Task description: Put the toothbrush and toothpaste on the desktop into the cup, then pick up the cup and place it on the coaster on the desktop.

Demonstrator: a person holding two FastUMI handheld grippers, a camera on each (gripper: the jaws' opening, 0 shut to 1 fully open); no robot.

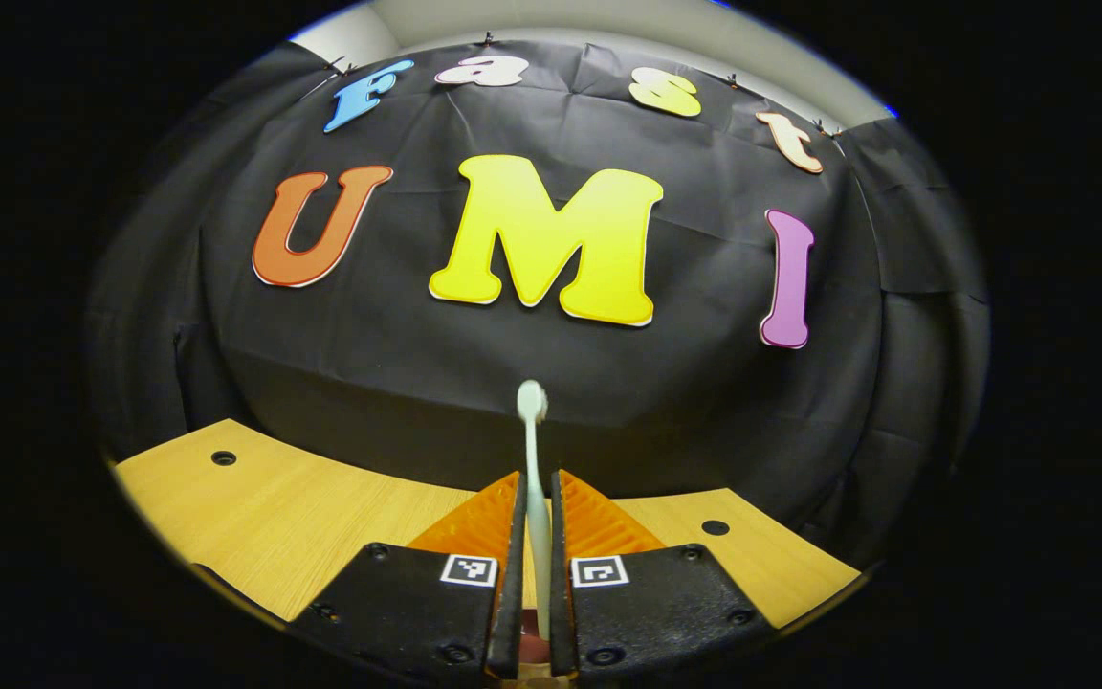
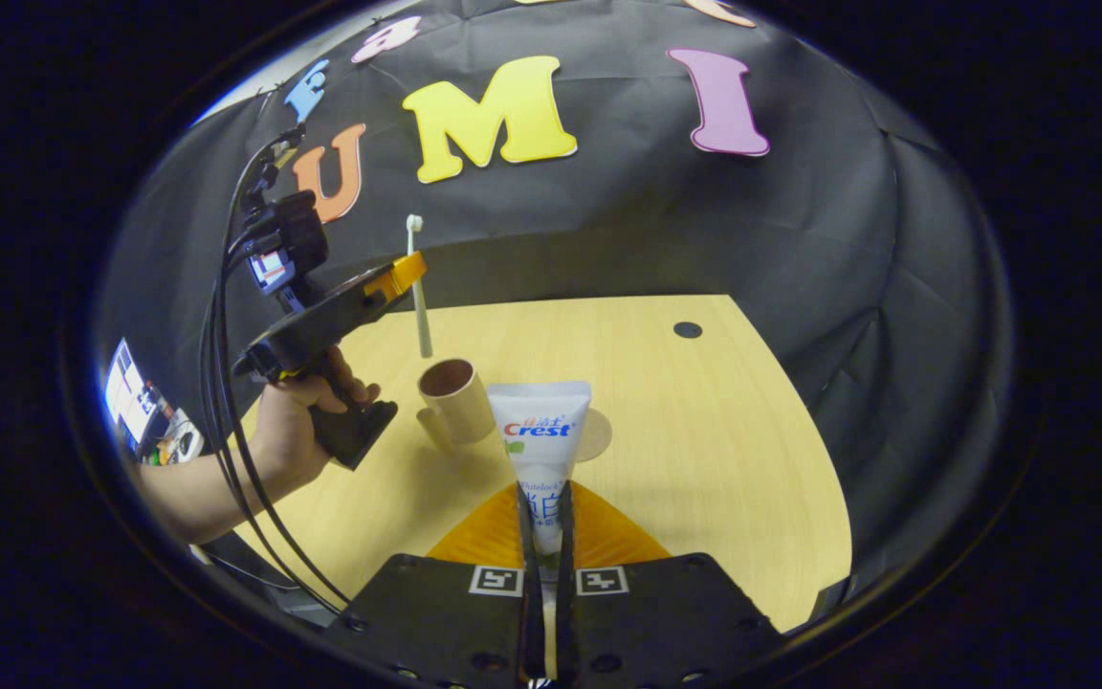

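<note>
While the left gripper (image 2: 407,273) clamps the slim white toothbrush (image 2: 417,287) at twelve o'clock above the brown cylindrical cup (image 2: 455,397) for dropping in, the right gripper's (image 2: 543,536) fingers pinch the white toothpaste tube (image 2: 539,431).

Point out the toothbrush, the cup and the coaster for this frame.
toothbrush (image 1: 533,400): left gripper view, on the bristle head.
cup (image 2: 460,402): right gripper view, on the outer wall.
coaster (image 2: 597,435): right gripper view, on the part showing beside the toothpaste tube (image 2: 539,426).
</note>
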